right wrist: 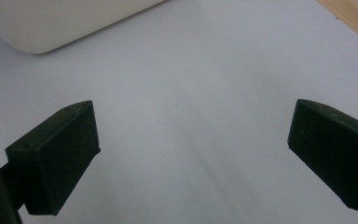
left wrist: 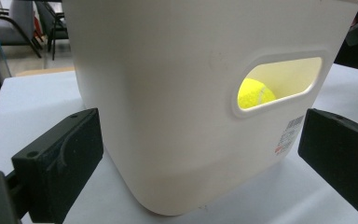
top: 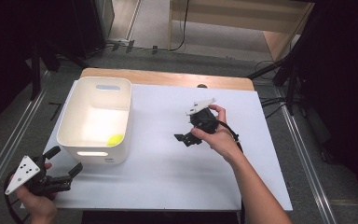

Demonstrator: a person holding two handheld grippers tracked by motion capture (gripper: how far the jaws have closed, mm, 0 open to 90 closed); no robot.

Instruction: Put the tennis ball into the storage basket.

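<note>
A white plastic bin point(top: 95, 116) stands on the left part of the white table top point(top: 168, 163). A yellow-green tennis ball point(top: 115, 139) lies inside it, near its front right corner. My left gripper point(top: 67, 160) hovers off the table's front left corner, open and holding nothing, pointing at the bin. In the left gripper view the bin wall point(left wrist: 168, 116) rises close ahead between the spread jaws, and the ball point(left wrist: 255, 93) shows through the handle slot. My right gripper point(top: 182, 128) is held over mid-table, open and holding nothing, its jaws pointing left and down at the bare surface point(right wrist: 193, 70).
The table's wooden back edge point(top: 168, 78) runs behind the white cover. Dark floor with metal rails point(top: 9, 135) surrounds the table, and black stands point(top: 289, 70) are at the back right. The bin's lower corner point(right wrist: 51, 23) shows in the right gripper view.
</note>
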